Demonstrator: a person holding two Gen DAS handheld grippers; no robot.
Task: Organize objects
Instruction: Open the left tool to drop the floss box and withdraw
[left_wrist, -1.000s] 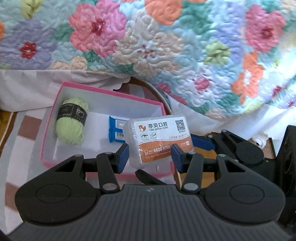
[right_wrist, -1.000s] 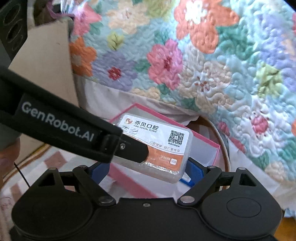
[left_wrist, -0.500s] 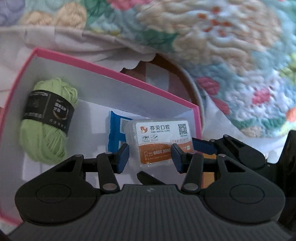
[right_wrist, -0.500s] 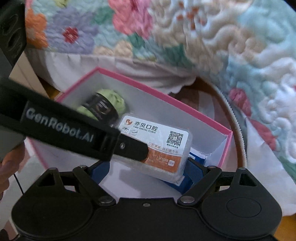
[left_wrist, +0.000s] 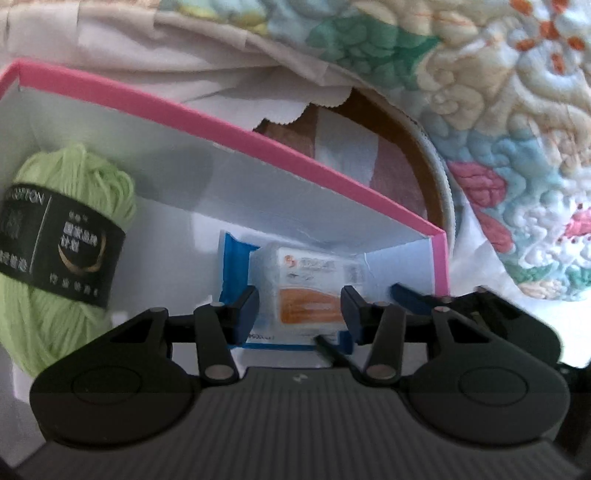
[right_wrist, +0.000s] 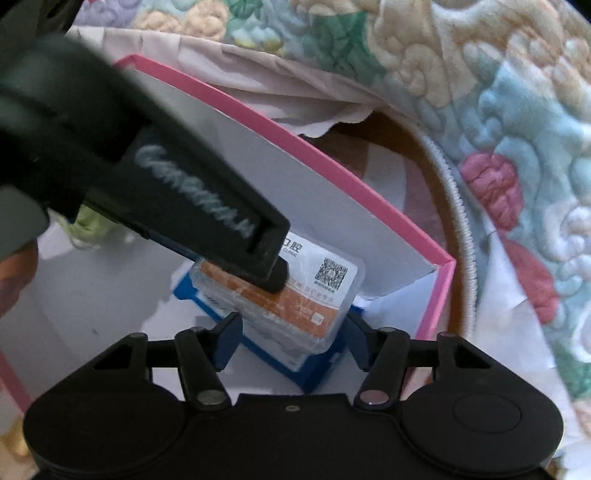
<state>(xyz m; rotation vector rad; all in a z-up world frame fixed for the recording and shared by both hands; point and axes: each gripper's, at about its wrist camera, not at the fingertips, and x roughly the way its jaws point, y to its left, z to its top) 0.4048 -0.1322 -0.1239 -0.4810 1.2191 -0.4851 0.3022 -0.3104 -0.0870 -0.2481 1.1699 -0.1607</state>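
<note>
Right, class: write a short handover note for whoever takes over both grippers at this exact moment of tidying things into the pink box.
Left gripper: jaws shut on the clear dental case.
Right gripper: jaws have just been closing, with the case's end between them; whether they press it yet is unclear.
Things: the case is low in a corner of the pink box, over the blue packet; the green yarn lies in the box too.
Done: yarn and packet boxed.
Left: probably set the case down, release, withdraw.
</note>
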